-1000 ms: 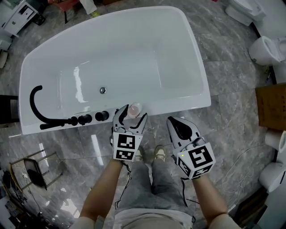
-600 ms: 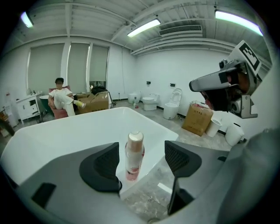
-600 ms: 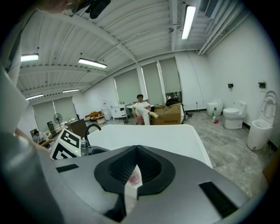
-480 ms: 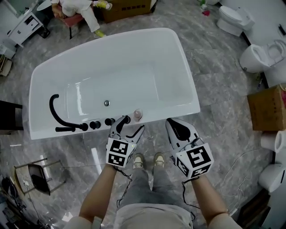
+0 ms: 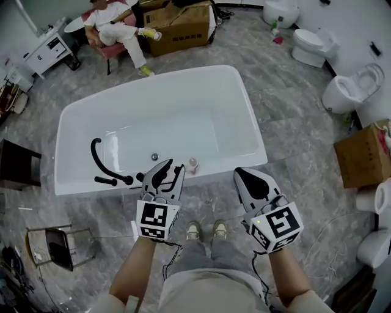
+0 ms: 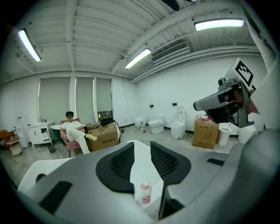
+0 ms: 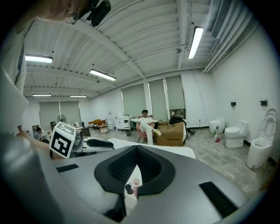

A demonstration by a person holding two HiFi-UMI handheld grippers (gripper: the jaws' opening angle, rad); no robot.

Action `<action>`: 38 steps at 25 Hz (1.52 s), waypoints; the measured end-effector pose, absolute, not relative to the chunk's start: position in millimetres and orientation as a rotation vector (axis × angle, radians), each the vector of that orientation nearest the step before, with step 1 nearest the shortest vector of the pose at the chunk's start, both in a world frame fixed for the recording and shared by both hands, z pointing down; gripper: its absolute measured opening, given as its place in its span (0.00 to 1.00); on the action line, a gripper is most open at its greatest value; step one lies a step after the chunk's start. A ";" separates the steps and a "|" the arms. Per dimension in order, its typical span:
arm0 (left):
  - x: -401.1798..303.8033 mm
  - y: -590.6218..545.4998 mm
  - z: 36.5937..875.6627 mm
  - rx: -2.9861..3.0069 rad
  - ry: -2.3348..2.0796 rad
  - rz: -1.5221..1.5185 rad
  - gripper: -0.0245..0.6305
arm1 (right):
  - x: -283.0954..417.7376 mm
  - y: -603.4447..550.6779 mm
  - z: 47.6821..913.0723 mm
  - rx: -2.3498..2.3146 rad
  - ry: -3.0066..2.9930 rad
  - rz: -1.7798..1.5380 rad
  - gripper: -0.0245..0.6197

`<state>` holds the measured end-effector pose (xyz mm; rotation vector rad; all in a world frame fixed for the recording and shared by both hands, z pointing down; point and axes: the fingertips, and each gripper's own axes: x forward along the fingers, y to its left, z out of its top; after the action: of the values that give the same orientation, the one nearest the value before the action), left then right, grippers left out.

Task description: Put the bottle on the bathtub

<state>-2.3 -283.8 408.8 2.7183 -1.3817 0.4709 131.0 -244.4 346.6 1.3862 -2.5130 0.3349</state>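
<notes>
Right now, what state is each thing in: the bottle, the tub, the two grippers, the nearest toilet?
bottle: upright on the bathtub's near rim, free of both grippers.
bathtub: empty, no water seen.
left gripper: jaws apart, nothing held, just short of the bottle.
right gripper: jaws together, nothing held.
toilet: lid raised.

A large showroom has a grey marbled floor [image 5: 293,116]. White toilets [image 5: 313,44] stand at the upper right. A cardboard box [image 5: 183,24] sits at top centre, and another box [image 5: 360,154] at the right edge. A seated person [image 5: 113,18] is at upper left. White walls [image 6: 183,87], tall shaded windows [image 6: 83,98] and strip lights [image 6: 138,58] sit under a ribbed ceiling [image 6: 87,30].
</notes>
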 end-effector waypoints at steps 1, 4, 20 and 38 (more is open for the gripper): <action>-2.8 -279.7 398.2 2.733 -1.387 0.472 0.22 | 130.4 -239.7 335.5 1.382 -2.527 0.314 0.08; -5.9 -263.9 368.3 2.772 -1.415 0.483 0.16 | 129.7 -222.9 304.3 1.378 -2.556 0.268 0.08; 2.3 -184.0 256.6 2.898 -1.393 0.244 0.09 | 136.5 -158.9 191.3 1.455 -2.615 0.025 0.08; -5.1 -161.2 242.7 2.969 -1.428 0.307 0.07 | 125.3 -139.1 222.8 1.412 -2.610 0.192 0.08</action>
<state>-5.1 -161.2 242.7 2.9689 -1.4280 0.3066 125.3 -139.1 222.8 1.4117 -2.6096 0.1916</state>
